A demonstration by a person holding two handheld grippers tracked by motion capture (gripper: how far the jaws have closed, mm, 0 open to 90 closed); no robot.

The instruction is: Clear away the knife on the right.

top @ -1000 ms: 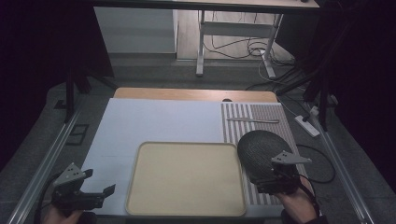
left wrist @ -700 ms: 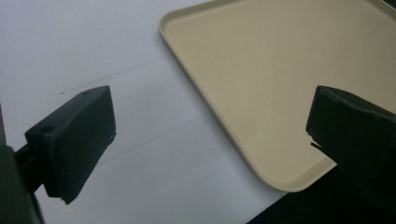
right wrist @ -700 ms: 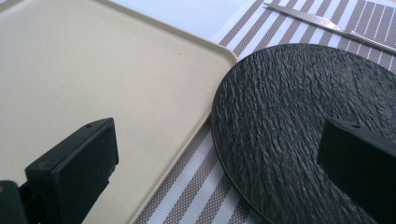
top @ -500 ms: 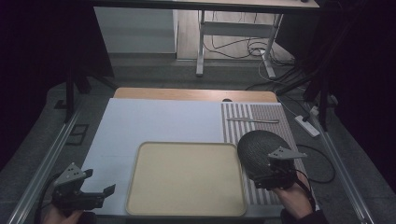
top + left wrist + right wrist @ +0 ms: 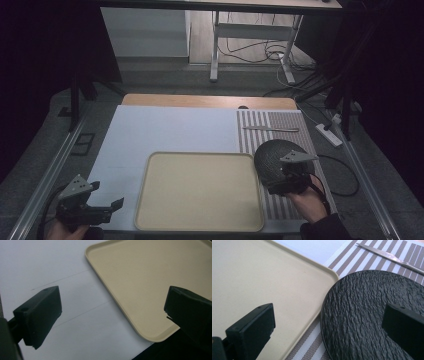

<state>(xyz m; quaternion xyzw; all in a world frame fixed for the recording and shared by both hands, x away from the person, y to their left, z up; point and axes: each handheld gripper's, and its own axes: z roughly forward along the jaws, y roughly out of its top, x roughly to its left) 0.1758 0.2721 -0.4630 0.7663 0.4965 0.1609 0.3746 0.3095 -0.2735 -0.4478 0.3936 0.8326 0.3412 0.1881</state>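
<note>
On the striped brown-and-white mat (image 5: 295, 140) at the table's right side sits a round black plate with a bumpy top (image 5: 272, 157), just beside the big flat beige tray (image 5: 200, 192). The right gripper (image 5: 329, 322) hangs over the plate's near edge with its jaws spread wide, one over the tray and one over the plate, I think to grab the rim. The left gripper (image 5: 107, 209) waits low by the tray's near left corner, jaws also spread, holding nothing. A thin silver knife (image 5: 270, 129) lies farther back on the mat. A white sheet (image 5: 165, 130) covers the wooden table (image 5: 200, 100). The room is dark, with cables on the floor.
</note>
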